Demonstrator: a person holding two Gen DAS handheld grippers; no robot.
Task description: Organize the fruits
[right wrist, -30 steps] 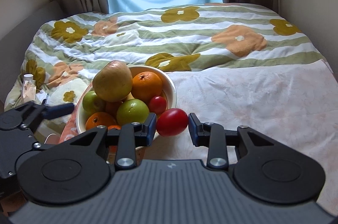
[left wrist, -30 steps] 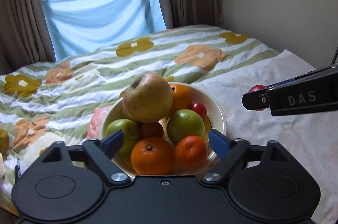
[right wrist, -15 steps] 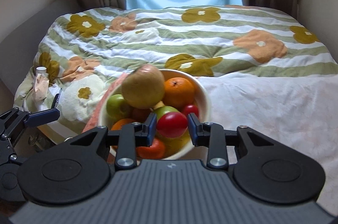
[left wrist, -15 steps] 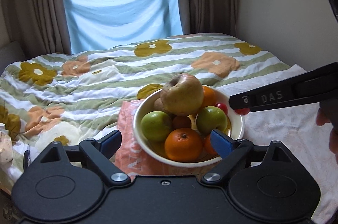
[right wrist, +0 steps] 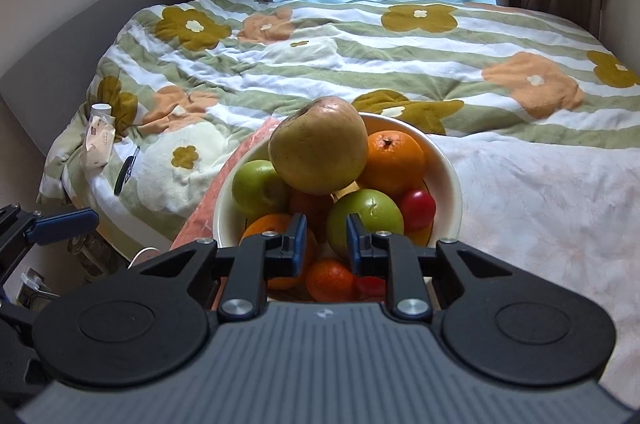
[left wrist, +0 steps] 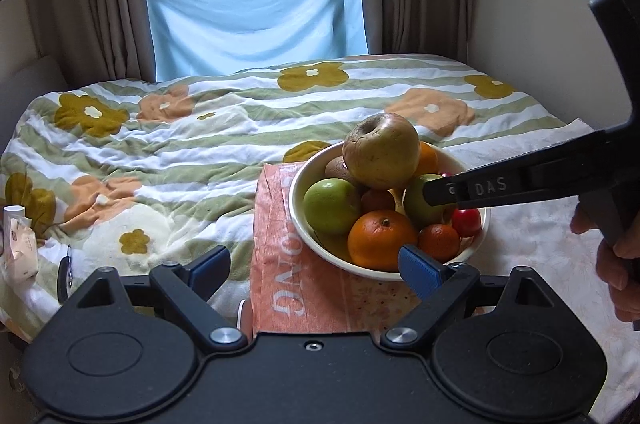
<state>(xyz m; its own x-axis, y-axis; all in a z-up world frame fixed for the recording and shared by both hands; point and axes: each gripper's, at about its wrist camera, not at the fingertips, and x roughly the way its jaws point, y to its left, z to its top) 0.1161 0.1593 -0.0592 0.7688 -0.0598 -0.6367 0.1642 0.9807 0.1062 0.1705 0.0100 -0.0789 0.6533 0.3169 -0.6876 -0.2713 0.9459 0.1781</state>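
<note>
A white bowl (left wrist: 298, 201) (right wrist: 450, 167) piled with fruit sits on the bed: a big yellow-brown apple (left wrist: 380, 151) (right wrist: 318, 145) on top, green apples (left wrist: 332, 205) (right wrist: 364, 218), oranges (left wrist: 380, 238) (right wrist: 394, 159) and small red fruits. My right gripper (right wrist: 322, 238) hovers over the bowl's near side, jaws slightly apart and empty. A red fruit (right wrist: 370, 284) (left wrist: 466, 222) lies in the bowl just below it. My left gripper (left wrist: 316, 266) is open and empty, left of and before the bowl.
An orange printed cloth (left wrist: 288, 264) lies under the bowl. The floral striped duvet (left wrist: 180, 143) covers the bed, with a white cloth (right wrist: 540, 191) at right. A small packet (right wrist: 98, 139) lies at the bed's left edge. Walls and curtains stand behind.
My right gripper carried the red fruit over the bowl and let it go; it now lies in the bowl. My left gripper drew back and to the left.
</note>
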